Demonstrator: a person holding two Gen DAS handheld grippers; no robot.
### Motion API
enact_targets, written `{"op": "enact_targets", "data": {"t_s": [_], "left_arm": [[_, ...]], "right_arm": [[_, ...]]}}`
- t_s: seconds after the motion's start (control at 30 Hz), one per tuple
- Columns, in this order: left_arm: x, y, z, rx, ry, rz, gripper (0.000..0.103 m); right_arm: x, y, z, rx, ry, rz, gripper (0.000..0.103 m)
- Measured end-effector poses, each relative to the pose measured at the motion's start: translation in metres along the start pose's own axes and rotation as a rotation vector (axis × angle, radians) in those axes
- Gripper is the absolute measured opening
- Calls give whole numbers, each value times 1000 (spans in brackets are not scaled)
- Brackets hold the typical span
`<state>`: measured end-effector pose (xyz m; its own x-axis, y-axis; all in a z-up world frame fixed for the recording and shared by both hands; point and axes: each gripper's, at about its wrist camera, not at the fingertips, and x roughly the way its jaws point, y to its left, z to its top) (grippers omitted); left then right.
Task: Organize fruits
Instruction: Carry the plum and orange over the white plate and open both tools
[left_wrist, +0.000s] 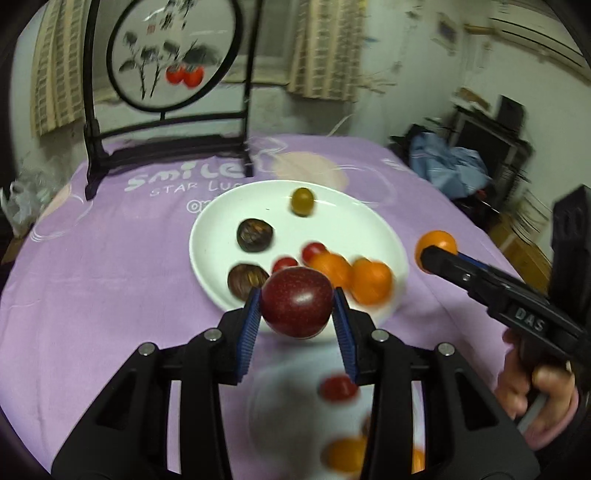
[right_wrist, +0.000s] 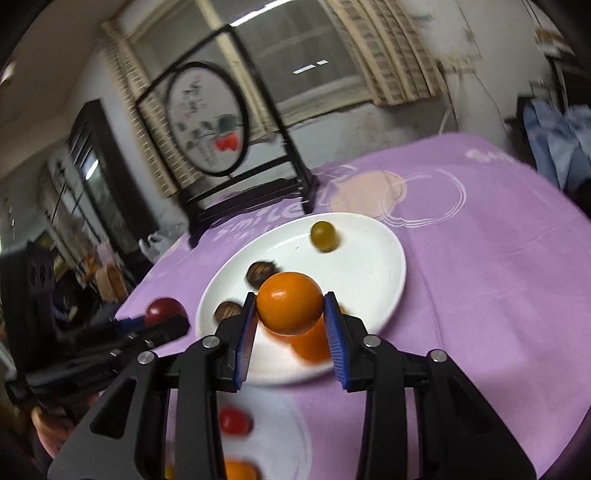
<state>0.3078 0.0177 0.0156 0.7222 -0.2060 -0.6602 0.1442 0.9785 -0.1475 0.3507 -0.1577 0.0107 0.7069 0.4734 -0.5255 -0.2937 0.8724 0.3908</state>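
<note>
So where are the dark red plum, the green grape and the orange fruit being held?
dark red plum (left_wrist: 297, 302), left wrist view, middle of its front face.
green grape (left_wrist: 302, 201), left wrist view, centre of its skin.
orange fruit (right_wrist: 289, 302), right wrist view, middle of its front.

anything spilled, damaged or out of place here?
Nothing stands out. The white plate sits flat on the purple cloth with its fruit on it. The left gripper holds a dark red fruit, the right gripper an orange fruit. Blurred fruit below the jaws can't be judged.
</note>
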Motion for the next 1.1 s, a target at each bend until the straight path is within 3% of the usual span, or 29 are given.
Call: {"op": "enact_targets", "data": {"t_s": [0.17, 0.43, 0.47, 0.5, 0.53, 0.57, 0.63, 0.87, 1.1], "left_arm": [[43, 6, 16, -20, 43, 87, 39], [66, 13, 22, -16, 83, 131, 41], [65, 14, 22, -16, 77, 140, 45], [64, 14, 22, -13, 68, 151, 54], [61, 13, 22, -10, 58, 164, 70], [54, 11, 22, -5, 31, 183, 80], [41, 7, 22, 11, -8, 202, 85], [2, 1, 13, 22, -68, 218, 93], [-18, 8, -7, 25, -64, 265, 97]], "right_arm": [[34, -15, 7, 33, 51, -28, 37], [54, -16, 9, 14, 82, -43, 41], [53, -15, 9, 14, 88, -47, 44], [52, -16, 9, 17, 92, -52, 56], [49, -16, 10, 21, 89, -57, 63], [43, -15, 11, 23, 74, -62, 64], [30, -11, 13, 3, 47, -50, 64], [-5, 5, 4, -19, 18, 19, 64], [-15, 35, -25, -124, 138, 117, 64]]}}
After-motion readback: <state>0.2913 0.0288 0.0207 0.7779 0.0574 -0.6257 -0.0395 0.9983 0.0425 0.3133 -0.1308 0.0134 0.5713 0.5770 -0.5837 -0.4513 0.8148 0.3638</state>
